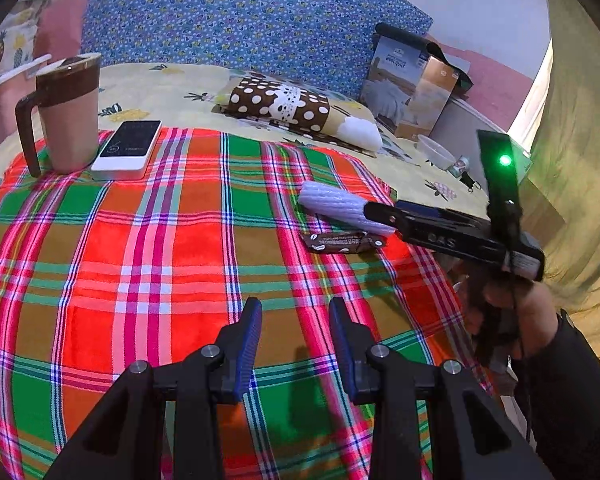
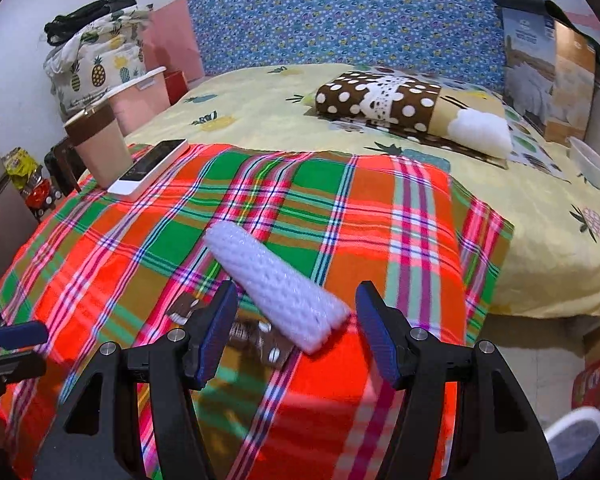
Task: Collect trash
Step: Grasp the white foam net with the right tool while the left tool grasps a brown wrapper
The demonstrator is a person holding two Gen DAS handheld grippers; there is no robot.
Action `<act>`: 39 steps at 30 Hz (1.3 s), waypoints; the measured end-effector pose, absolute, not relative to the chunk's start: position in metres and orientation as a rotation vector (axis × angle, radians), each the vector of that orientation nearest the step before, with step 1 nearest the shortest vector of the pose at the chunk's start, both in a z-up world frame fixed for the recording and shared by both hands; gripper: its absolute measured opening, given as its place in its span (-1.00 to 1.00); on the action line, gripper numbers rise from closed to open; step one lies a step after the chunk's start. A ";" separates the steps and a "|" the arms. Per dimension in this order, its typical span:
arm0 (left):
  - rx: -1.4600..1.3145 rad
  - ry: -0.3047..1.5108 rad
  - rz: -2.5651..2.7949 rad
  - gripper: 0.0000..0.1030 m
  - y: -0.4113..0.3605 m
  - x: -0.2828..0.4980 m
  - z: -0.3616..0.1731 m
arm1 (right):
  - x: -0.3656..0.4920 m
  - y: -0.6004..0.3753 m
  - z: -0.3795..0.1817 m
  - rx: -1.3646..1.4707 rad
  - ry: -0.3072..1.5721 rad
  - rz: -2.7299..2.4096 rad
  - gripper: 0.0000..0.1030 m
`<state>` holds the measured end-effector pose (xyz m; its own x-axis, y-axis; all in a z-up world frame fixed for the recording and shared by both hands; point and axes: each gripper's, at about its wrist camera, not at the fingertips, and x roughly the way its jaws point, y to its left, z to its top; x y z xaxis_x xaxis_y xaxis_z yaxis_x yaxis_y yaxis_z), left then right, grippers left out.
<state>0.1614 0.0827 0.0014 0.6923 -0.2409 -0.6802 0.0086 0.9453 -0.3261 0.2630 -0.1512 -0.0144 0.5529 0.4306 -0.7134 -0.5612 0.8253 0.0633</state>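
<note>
Foam sleeve on plaid cloth, long axis running 11 to 5 o'clock, near end between spread right gripper jaws. Wrapper tucked underneath. Left gripper spread too, well apart at 8 o'clock.

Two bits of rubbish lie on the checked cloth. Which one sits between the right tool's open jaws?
The white foam net sleeve: its near end lies between them. The brown wrapper lies flat beside and partly under it, by the left jaw.
</note>
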 end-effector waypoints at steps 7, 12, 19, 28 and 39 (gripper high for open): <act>-0.324 0.807 -0.134 -0.33 0.087 0.164 -0.005 | 0.267 -0.142 -0.022 -0.232 0.823 0.642 -0.18; -0.333 0.811 -0.126 -0.33 0.089 0.163 -0.007 | 0.255 -0.144 -0.020 -0.234 0.849 0.645 -0.46; -0.353 0.795 -0.095 -0.33 0.097 0.149 -0.002 | 0.227 -0.146 -0.022 -0.121 0.939 0.692 -0.46; -0.370 0.787 -0.061 -0.33 0.104 0.133 0.003 | 0.179 -0.131 -0.027 0.042 1.024 0.810 -0.46; -0.365 0.892 -0.050 -0.33 0.067 0.154 -0.025 | 0.185 -0.176 -0.016 0.081 0.917 0.634 -0.47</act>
